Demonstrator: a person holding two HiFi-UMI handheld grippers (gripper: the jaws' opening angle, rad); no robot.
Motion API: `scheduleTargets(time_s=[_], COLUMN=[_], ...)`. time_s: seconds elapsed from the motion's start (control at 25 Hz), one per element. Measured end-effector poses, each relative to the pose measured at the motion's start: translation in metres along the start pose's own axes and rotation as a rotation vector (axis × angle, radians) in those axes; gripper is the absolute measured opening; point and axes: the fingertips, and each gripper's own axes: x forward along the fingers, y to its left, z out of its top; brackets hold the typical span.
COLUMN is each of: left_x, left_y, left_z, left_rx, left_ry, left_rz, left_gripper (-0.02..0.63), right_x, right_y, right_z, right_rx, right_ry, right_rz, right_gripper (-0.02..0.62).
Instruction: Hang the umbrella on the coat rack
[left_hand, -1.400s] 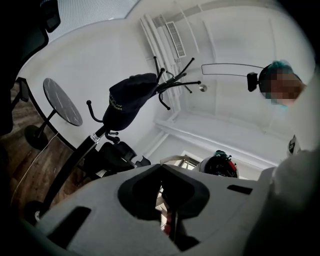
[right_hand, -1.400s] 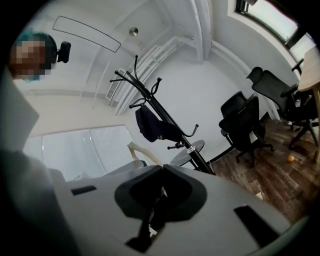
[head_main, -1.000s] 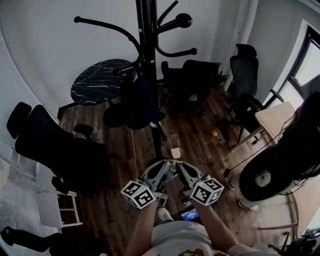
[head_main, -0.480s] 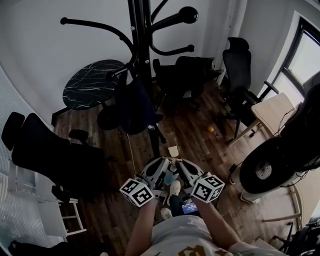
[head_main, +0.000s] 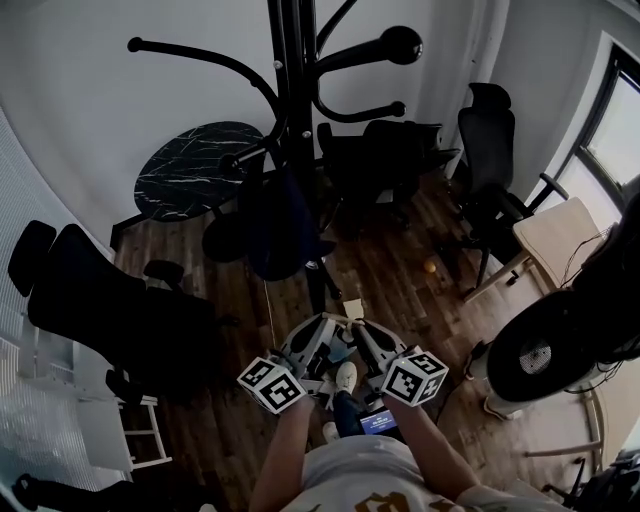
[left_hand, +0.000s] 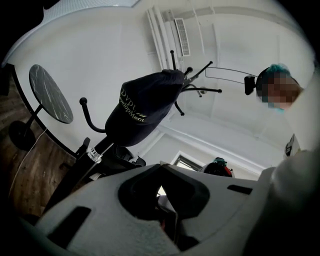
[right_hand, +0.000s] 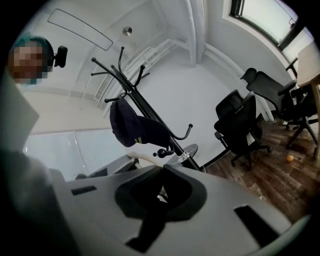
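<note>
Coat rack (head_main: 297, 150) stands on the wood floor (head_main: 390, 270) in front of the person, with the dark blue umbrella (head_main: 280, 220) hanging bunched up off one of its lower arms. Left gripper (head_main: 322, 324) and right gripper (head_main: 358, 327) sit low and side by side well short of it, both pinched closed on nothing.

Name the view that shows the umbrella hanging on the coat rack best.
The left gripper view: the umbrella hangs large and mid-frame on the coat rack, white lettering visible. The right gripper view shows it smaller; the head view shows only a dark shape against the rack.
</note>
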Motion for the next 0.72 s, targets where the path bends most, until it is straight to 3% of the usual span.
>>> scheduleTargets(time_s=[0.16, 0.72], left_x=[0.010, 0.015], left_y=[0.002, 0.028], left_z=[0.007, 0.015], left_rx=[0.015, 0.027], left_ry=[-0.017, -0.006], left_rz=[-0.014, 0.034], left_gripper=[0.019, 0.018], right_x=[0.006, 0.028], right_y=[0.004, -0.008], right_z=[0.000, 0.007], right_rx=[0.008, -0.022], right_ry=[-0.011, 0.019], right_rz=[0.050, 0.035], right_gripper=[0.011, 0.011])
